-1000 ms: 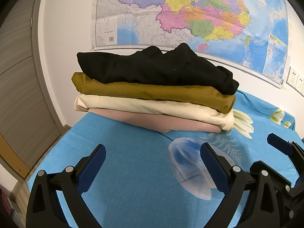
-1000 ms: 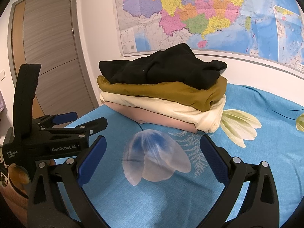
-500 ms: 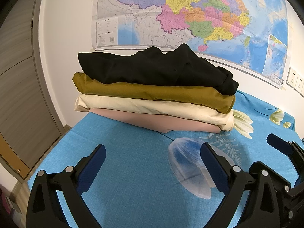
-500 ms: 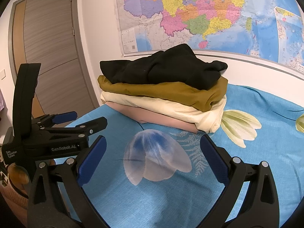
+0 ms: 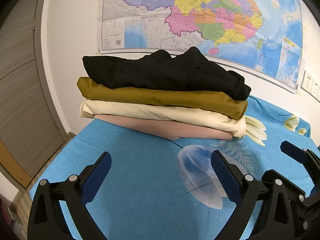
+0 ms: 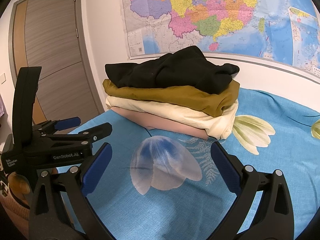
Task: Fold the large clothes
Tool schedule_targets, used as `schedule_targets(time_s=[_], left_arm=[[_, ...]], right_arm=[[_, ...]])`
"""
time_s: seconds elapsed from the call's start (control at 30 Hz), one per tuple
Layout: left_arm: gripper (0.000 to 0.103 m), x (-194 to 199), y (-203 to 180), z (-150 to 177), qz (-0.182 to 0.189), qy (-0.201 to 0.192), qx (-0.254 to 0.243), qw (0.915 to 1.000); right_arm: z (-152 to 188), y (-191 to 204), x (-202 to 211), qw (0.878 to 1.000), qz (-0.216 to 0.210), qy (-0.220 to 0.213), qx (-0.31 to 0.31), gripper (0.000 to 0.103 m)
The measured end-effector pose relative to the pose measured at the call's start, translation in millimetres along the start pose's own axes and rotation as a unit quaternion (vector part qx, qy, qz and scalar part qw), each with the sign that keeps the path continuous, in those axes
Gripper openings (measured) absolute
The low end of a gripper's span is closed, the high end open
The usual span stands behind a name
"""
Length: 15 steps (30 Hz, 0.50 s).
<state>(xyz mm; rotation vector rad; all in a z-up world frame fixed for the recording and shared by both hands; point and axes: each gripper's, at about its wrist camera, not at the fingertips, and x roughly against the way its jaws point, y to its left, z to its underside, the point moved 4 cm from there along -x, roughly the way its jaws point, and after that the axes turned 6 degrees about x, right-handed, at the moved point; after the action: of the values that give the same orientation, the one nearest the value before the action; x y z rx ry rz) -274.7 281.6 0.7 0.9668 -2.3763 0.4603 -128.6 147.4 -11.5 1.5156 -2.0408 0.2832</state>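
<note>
Nothing has shifted since earlier: left gripper (image 5: 160,172) and right gripper (image 6: 161,162) hang wide and empty short of the stack of folded clothes (image 5: 162,98), apparently finished.

Four folded garments sit stacked at the far side of the bed, close to the wall. On top lies a black garment (image 5: 164,74), rumpled and humped in the middle. Under it is an olive-brown garment (image 5: 160,98), folded flat, then a cream garment (image 5: 160,113), and at the bottom a pale pink garment (image 5: 170,128), its near edge jutting slightly forward.
</note>
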Motion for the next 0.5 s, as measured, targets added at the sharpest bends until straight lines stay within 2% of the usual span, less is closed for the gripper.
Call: schedule_targets(time_s=[0.3, 0.5], left_arm=[[0.096, 0.5, -1.7, 0.1, 0.006, -0.008, -0.008, 0.9999], [0.096, -8.0, -1.5, 4.7, 0.011, 0.014, 0.0, 0.9998]], right_arm=[[0.8, -0.6, 0.4, 1.0, -0.001, 0.001, 0.0, 0.097], [3.3, -2.4, -0.3, 1.0, 0.003, 0.003, -0.004, 0.097]])
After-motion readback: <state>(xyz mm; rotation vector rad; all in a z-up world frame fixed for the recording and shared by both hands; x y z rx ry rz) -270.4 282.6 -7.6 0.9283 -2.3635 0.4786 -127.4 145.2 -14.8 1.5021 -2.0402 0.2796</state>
